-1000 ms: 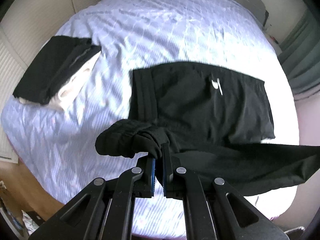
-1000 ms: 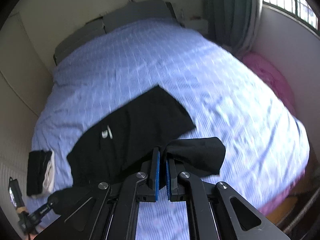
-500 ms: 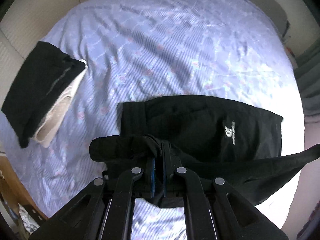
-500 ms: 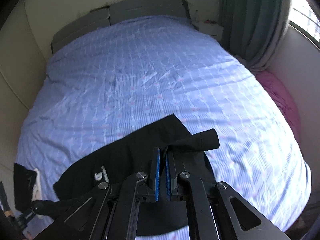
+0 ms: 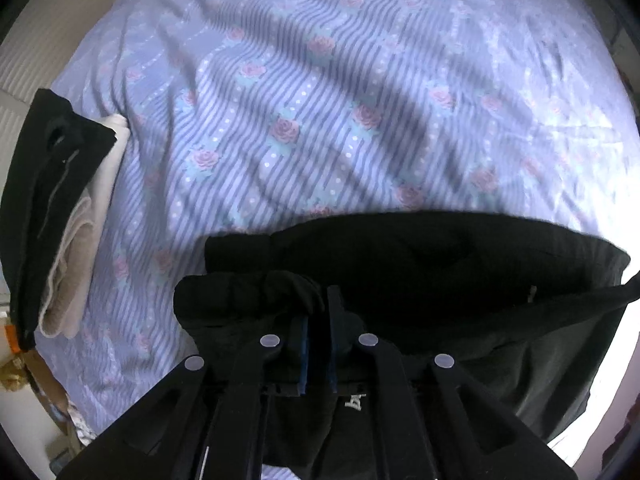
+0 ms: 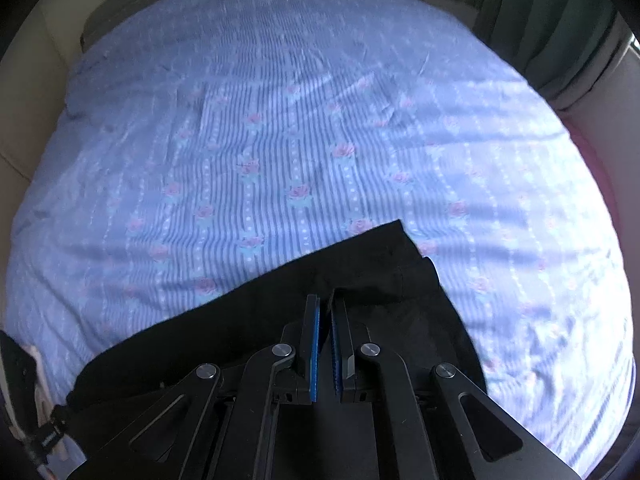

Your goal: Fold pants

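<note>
- Your left wrist view: daylight enters from the right; the bedsheet (image 5: 320, 128) blows out to white along the right rim; broad soft shadow bands cross its middle.
- The black pants (image 5: 440, 264) read as near-solid dark, folds barely visible; the far sheet is smeared by motion blur.
- Your right wrist view: the bedsheet (image 6: 304, 152) is evenly lit, brighter toward the right; stripes are softly blurred, sharper near centre.
- Both views: strong fisheye bowing with a black vignette at the corners; the curtain (image 6: 532, 20) is dim and out of focus.
</note>
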### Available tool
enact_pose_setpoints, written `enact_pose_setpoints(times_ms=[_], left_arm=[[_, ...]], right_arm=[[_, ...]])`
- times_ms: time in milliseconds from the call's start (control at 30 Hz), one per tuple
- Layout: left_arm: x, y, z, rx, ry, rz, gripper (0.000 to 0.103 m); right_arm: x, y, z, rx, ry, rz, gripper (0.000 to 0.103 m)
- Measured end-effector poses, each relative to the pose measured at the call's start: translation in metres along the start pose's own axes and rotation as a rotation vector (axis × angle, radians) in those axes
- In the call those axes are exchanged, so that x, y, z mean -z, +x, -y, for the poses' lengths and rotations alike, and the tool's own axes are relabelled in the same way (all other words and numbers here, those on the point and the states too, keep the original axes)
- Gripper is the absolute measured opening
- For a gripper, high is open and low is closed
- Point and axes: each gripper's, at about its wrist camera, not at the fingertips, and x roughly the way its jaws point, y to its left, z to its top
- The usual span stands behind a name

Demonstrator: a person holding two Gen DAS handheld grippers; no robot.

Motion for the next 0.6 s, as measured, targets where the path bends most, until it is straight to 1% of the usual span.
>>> enact_pose_setpoints(times_ms=[100,167,200,233,267,300,333,400,433,500,567,600], left_arm=[[-0.012,0.010,-0.003,0.009,-0.046,-0.047,0.012],[-0.019,0.015,-0.004,0.021,-0.074,-0.081,0.015],[-0.021,0.017,-0.003,0.027,-0.080,-0.094,0.023],[-0.023,0.017,-0.003,0.048,-0.091,-0.109,0.036],[-0.025,0.015,-0.003,0.077,-0.100,-0.117,0.043],[-0.025,0.011,-0.004,0.108,-0.116,-0.115,0.052],[-0.026,0.004,-0.006,0.140,-0.141,-0.103,0.060],[-0.028,-0.009,-0.011,0.176,-0.168,-0.062,0.071],[-0.029,-0.019,-0.015,0.189,-0.177,-0.025,0.071],[-0.033,-0.033,-0.022,0.189,-0.171,0.015,0.071],[-0.036,-0.048,-0.024,0.169,-0.110,0.081,0.071],[-0.038,-0.055,-0.020,0.153,-0.040,0.114,0.071]], right_arm=[[-0.009,0.014,-0.008,0.014,-0.018,-0.007,0.006],[-0.015,0.020,-0.013,0.034,-0.036,-0.001,0.006],[-0.018,0.021,-0.016,0.036,-0.043,0.015,0.007],[-0.020,0.020,-0.018,0.044,-0.045,0.020,0.009],[-0.023,0.020,-0.020,0.038,-0.041,0.007,0.025],[-0.024,0.018,-0.021,0.013,-0.029,-0.001,0.052],[-0.025,0.013,-0.021,-0.010,-0.018,0.007,0.061],[-0.025,-0.001,-0.025,-0.042,-0.028,0.048,0.062],[-0.025,-0.006,-0.027,-0.049,-0.036,0.055,0.062],[-0.019,-0.022,-0.032,-0.083,-0.045,0.073,0.062],[-0.012,-0.035,-0.037,-0.089,-0.070,0.085,0.062],[-0.006,-0.044,-0.040,-0.102,-0.090,0.096,0.062]])
